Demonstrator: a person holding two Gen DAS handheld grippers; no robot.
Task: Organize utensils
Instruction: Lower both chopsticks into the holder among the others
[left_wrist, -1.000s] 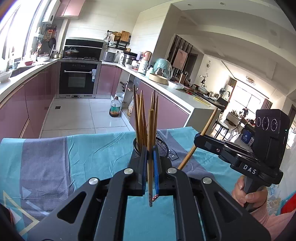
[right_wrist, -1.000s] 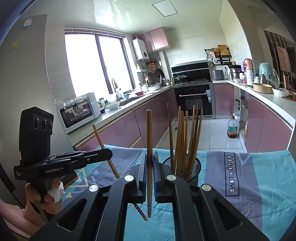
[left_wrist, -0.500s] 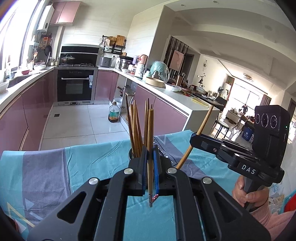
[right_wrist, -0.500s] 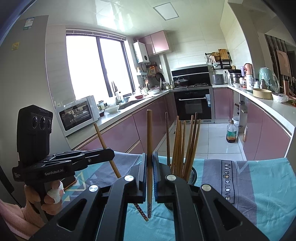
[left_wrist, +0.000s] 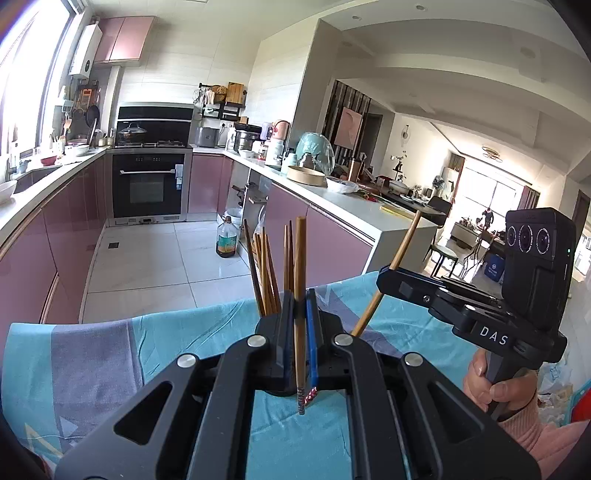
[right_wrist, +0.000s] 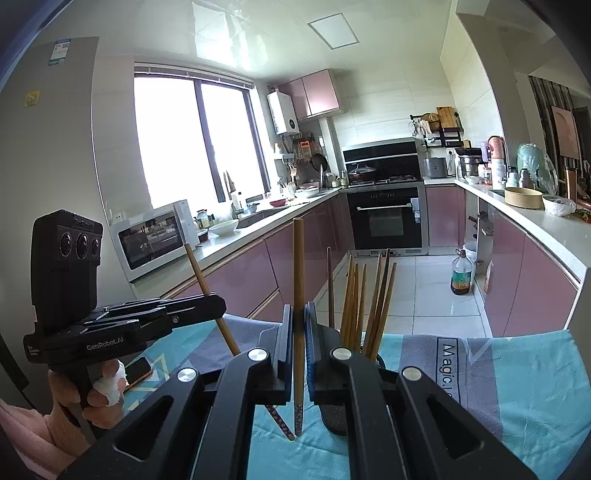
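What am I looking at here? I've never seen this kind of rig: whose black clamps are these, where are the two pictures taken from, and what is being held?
There is no robot. A person holds a handheld gripper in each hand, and each carries a fisheye camera looking along its fingers. The left camera shows the left gripper shut on one upright chopstick, with the right gripper beside it, gripped by a hand. The right camera shows the right gripper's own chopstick and the left gripper with its slanted one. Ahead on the blue-and-grey tablecloth stands a dark holder with more chopsticks.
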